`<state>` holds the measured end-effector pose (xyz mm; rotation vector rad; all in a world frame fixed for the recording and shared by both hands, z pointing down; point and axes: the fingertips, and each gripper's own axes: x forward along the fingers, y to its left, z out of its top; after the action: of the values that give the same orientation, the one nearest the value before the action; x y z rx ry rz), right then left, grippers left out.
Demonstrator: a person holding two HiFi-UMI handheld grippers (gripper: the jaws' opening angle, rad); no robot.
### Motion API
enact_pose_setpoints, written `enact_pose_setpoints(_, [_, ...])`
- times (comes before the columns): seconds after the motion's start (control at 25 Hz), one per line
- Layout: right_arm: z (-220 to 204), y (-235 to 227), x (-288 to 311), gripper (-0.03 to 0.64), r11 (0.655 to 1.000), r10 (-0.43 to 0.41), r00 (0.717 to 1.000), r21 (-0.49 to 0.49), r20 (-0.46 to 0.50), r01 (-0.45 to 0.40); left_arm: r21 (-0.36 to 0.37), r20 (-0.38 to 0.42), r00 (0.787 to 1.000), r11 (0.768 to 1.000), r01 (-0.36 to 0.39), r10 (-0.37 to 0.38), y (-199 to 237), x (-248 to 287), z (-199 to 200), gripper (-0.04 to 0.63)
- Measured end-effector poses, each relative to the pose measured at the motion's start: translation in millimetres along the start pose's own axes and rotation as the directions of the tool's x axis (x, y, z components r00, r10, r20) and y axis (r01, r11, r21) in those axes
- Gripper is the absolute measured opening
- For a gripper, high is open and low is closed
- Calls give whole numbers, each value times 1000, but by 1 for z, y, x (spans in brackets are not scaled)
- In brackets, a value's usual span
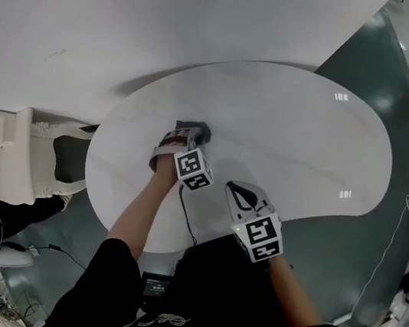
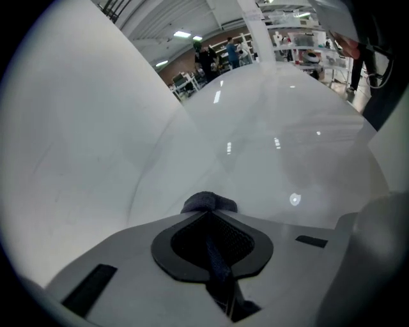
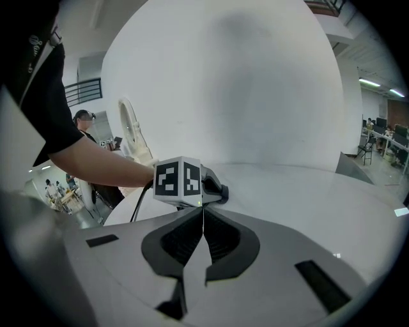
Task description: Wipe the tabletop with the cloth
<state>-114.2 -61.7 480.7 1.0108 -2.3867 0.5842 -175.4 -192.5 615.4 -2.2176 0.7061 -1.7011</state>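
The left hand-held gripper (image 1: 186,134) is closed on the cloth (image 1: 195,128), a small dark grey piece. In the left gripper view, a narrow strip of the fabric runs between the two black pads, and a rounded fold of it comes out past the tips and lies on the white surface. The jaws stand almost together, with only the fabric between them.

In the head view the cloth is on the left half of the bench (image 1: 294,135), toward 9 o'clock from its middle and well inside the edge. The bench has a glossy white top with a rounded, bean-like outline, and ceiling lights are reflected in it. The left gripper points steeply down to it, and a bare forearm (image 1: 138,214) reaches to it from 6 o'clock.

The right hand-held gripper (image 1: 237,191) is at about 4 o'clock from the left one, over the near edge of the bench. Its jaws are closed on each other and nothing is between them. Whether its tips touch the surface, I cannot tell.

A black cable (image 1: 185,222) hangs from the left gripper toward the person's body. A white ornate chair (image 1: 29,145) stands at 9 o'clock of the bench, on a dark green floor (image 1: 345,252). A large white curved wall (image 1: 136,15) is at 12 o'clock behind the bench.
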Motion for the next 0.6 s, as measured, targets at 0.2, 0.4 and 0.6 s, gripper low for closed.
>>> enact_pose_setpoints(0.2, [0,-2,1,9,1000,-18,999,-12,-26,18,-15,30,999,1000,-21,22,15,6,-1,26])
enact_pose_setpoints(0.4, [6,-1,5,9,999,-17,999,-29,-31,16,-68,36,999,998,-12,15,36,14,-1,26])
enact_pose_setpoints(0.6, [9,1,10,10,999,-10,999,-32,-39,9,-77,17,1000,997,-17,19,70,35,-8,26])
